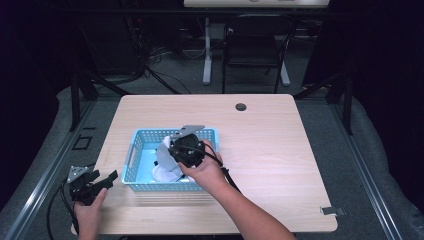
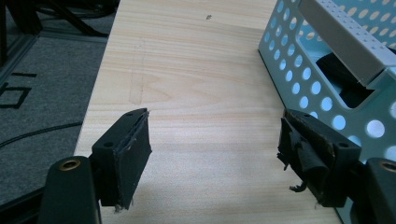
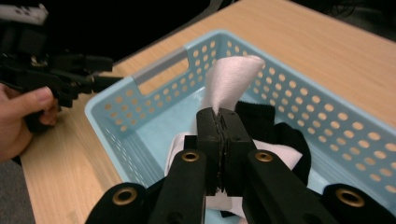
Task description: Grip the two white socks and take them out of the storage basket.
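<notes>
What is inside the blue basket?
Inside the blue basket: a white sock pinched by the right gripper, and a black sock. The gripper hides whatever lies beneath.

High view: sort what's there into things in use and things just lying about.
In use:
- right gripper, shut on white sock
- blue basket
- black sock in the basket
- left gripper, open beside the basket

Lying about:
- folding chair
- metal clip at the table's edge

I can read no text, label, brand or number here; the dark marks on the grey carpeted floor (image 2: 28, 88) beside the table are too cropped to make out.
</notes>
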